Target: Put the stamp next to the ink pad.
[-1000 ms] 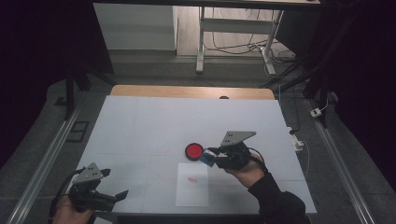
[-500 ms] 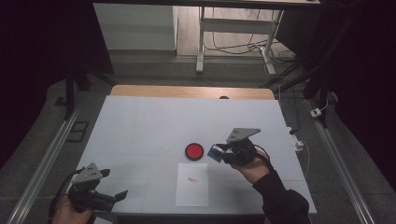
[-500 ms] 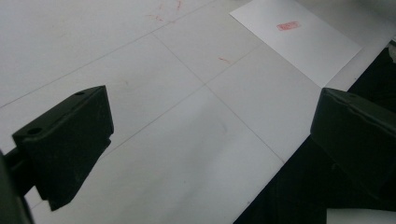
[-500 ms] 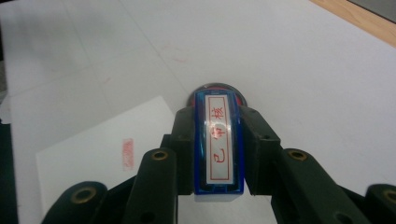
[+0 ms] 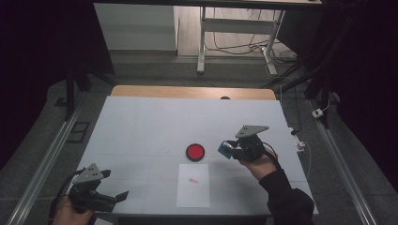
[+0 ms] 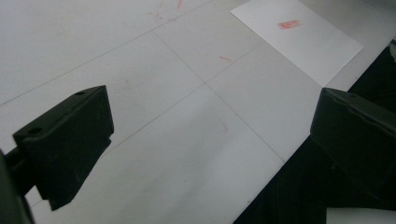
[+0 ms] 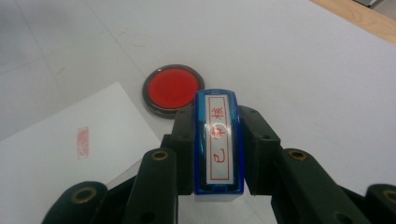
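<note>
My right gripper (image 5: 231,150) (image 7: 218,149) is shut on a blue stamp (image 7: 218,140) (image 5: 225,148) with a silver label bearing red characters. It hovers right of a round red ink pad (image 5: 195,152) (image 7: 173,90) on the white table. A white sheet of paper (image 5: 193,184) (image 7: 70,144) (image 6: 299,39) with a small red stamp mark (image 5: 193,180) (image 7: 82,142) (image 6: 288,24) lies just in front of the pad. My left gripper (image 5: 115,185) (image 6: 210,140) rests open near the table's front left corner, nothing between its jaws.
The white table top (image 5: 155,126) ends in a wooden strip (image 5: 192,92) at the far edge. A cable and plug (image 5: 300,143) lie at the right edge. Metal rails (image 5: 44,159) run along both sides. A desk frame (image 5: 234,37) stands beyond.
My right gripper has moved to the right with the stamp, away from the ink pad and paper. The left gripper has stayed in place.
</note>
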Tool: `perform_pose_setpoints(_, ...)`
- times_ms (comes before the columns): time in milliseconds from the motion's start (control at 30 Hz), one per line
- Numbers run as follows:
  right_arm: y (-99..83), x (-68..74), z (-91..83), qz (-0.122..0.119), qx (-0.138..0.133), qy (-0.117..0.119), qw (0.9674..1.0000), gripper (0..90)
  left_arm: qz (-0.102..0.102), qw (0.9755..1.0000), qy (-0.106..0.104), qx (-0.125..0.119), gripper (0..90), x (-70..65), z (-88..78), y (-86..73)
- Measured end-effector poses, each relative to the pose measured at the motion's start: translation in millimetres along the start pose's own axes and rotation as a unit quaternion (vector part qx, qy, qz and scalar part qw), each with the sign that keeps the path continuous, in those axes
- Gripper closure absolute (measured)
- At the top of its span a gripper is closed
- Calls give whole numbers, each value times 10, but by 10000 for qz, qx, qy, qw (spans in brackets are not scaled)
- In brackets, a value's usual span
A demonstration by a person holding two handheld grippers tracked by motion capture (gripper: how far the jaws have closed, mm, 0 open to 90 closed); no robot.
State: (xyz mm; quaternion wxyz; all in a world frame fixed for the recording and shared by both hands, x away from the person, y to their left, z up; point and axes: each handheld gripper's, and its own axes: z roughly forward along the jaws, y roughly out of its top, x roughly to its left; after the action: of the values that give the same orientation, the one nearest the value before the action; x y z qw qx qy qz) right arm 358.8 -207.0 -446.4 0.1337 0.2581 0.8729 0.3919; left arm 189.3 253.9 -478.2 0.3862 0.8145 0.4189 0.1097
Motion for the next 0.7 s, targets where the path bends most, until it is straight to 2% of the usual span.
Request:
perform_pose_setpoints(167, -41, -69, -1, 9, 86, -190, 9998, 694, -10, 10000, -1, 7, 0, -2, 2, 0)
perform_pose_setpoints(700, -158, -256, 11, 180, 274, -481, 9983, 693, 12, 10000, 14, 27, 4, -2, 7, 3)
